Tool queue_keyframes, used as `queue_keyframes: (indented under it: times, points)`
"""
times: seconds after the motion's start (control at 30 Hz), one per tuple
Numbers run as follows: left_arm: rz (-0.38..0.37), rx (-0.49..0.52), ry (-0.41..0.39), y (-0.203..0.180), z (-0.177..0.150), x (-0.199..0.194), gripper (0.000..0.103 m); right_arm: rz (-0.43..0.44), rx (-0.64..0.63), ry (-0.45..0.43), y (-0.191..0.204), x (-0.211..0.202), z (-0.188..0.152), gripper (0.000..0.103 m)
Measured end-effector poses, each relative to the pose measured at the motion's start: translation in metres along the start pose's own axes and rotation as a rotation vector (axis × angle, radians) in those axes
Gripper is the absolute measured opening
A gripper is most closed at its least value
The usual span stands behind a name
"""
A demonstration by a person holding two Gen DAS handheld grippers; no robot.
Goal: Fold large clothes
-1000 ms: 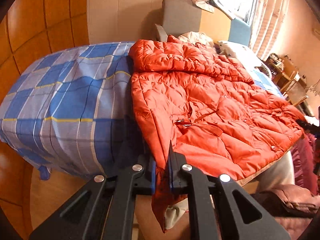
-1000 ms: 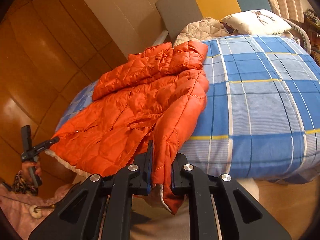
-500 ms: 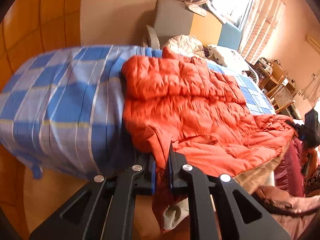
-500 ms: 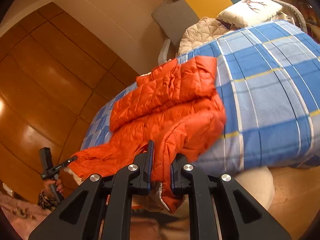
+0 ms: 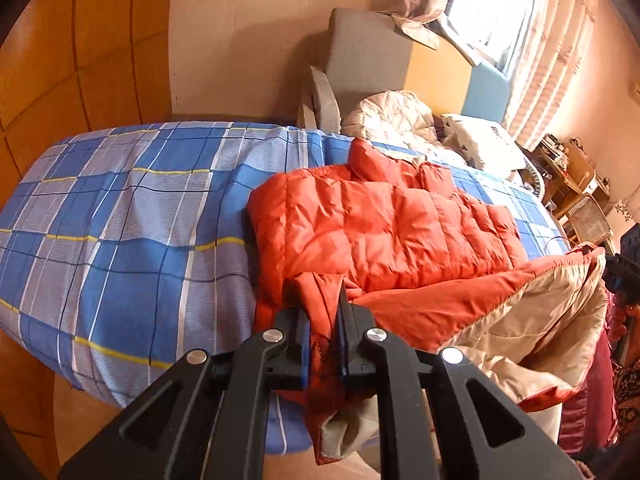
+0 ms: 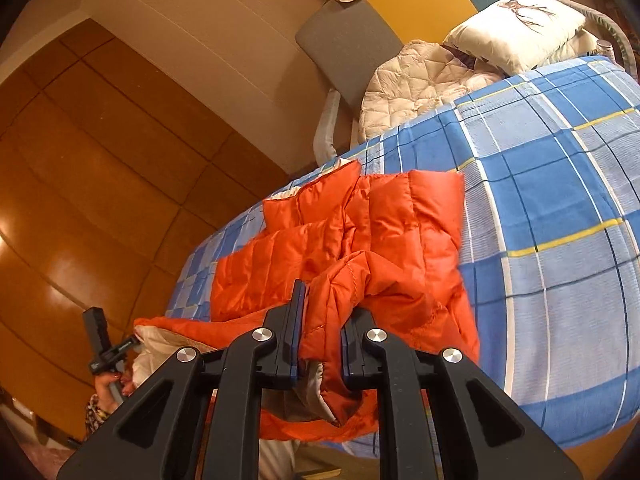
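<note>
Orange jacket (image 5: 384, 232) on the checked bed (image 5: 120, 232), hem lifted off its near edge, left fingers (image 5: 325, 334) and right fingers (image 6: 320, 336) each clamped on the hem.

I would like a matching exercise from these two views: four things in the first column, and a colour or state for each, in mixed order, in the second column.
Column 1:
1. orange down jacket
2. bed cover
3. pillow
4. left tool

Column 2:
A. blue plaid with yellow lines
B. white, with a dark printed figure
C. hem lifted, pale lining showing
D. shut on the jacket's hem

Pairs: 1-C, 2-A, 3-B, 4-D
</note>
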State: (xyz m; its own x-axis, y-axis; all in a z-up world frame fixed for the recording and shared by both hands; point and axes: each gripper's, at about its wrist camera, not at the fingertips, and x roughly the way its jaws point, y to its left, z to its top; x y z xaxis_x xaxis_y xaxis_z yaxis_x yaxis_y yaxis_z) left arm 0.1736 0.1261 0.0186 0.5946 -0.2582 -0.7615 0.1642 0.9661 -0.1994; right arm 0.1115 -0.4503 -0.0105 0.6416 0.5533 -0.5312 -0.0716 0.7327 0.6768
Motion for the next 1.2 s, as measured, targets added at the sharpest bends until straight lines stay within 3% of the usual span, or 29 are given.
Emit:
queue_keyframes:
  times: [0.73, 0.93, 1.03, 1.13, 1.17, 1.2]
  points:
    - [0.132, -0.047, 0.015, 0.009, 0.071, 0.102, 0.013, -0.060, 0.190, -0.026, -0.056, 0.097, 0.061, 0.016]
    - [0.155, -0.091, 0.026, 0.013, 0.079, 0.134, 0.014, 0.002, 0.318, -0.069, -0.079, 0.115, 0.067, 0.038]
    - [0.134, -0.145, 0.019, 0.021, 0.080, 0.143, 0.017, 0.049, 0.371, -0.133, -0.085, 0.112, 0.070, 0.055]
    - [0.108, -0.190, -0.010, 0.026, 0.083, 0.145, 0.020, 0.021, 0.333, -0.203, -0.081, 0.102, 0.075, 0.067]
    - [0.118, -0.198, -0.027, 0.027, 0.086, 0.144, 0.026, -0.016, 0.289, -0.217, -0.075, 0.099, 0.077, 0.067]
    - [0.149, -0.200, -0.055, 0.027, 0.088, 0.140, 0.049, -0.055, 0.245, -0.210, -0.069, 0.097, 0.079, 0.067]
